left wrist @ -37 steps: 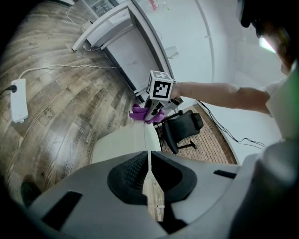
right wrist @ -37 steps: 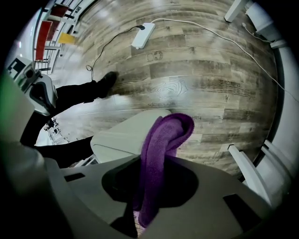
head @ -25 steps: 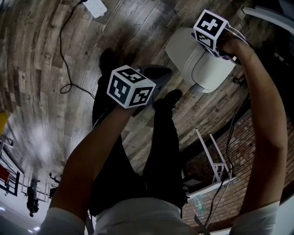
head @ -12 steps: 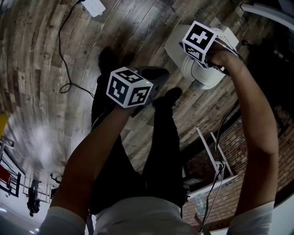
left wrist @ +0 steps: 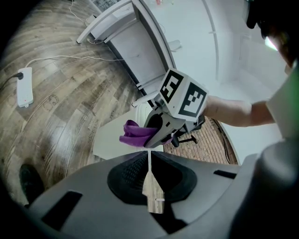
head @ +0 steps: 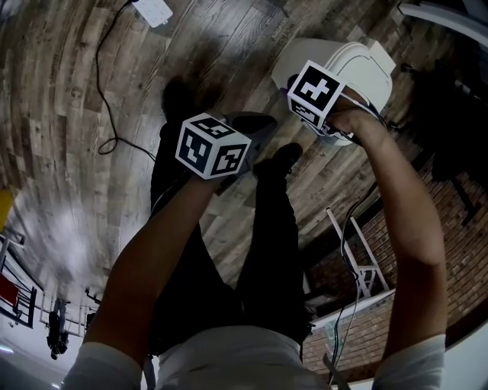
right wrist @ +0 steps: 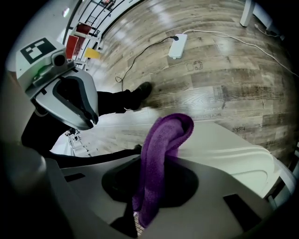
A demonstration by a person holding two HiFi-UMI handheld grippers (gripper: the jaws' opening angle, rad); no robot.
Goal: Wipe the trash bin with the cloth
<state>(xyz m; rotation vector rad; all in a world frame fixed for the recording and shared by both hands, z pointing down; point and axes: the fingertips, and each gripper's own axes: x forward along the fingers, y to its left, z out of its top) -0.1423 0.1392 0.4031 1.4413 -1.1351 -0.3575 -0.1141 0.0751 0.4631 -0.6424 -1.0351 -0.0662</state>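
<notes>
Right gripper (right wrist: pixel 148 200): we're clamping the purple cloth (right wrist: pixel 164 142) between its jaws, which are pressing tight on the fabric.
Cloth: it's sticking out past the jaw tips as a folded loop, with the rounded end leaning toward the bin.
Trash bin (head: pixel 360 62): white with a rounded lid, it's standing on the wood floor (head: pixel 69 114) just ahead of our shoes (head: pixel 279 161), on our right side.
Gripper vs bin: in the head view we're holding the right gripper over the bin's near edge. In the right gripper view the cloth loop is sitting just in front of the white lid surface.
Contact: we're not seeing clearly whether the cloth is touching the lid, so we can't tell.
Left gripper (left wrist: pixel 150 179): we're holding it away from the bin, above our legs and pointing at the right gripper. Its jaws are standing almost together with only a thin slit showing floor, and there's nothing between them.
Floor: a white power strip (head: pixel 156 11) is lying well apart from the bin, with a black cable (head: pixel 103 84) looping across the boards.
Right edge, head view: a brick wall (head: pixel 427 251) is running along it, and a white tube frame (head: pixel 352 259) is standing beside the wall.
</notes>
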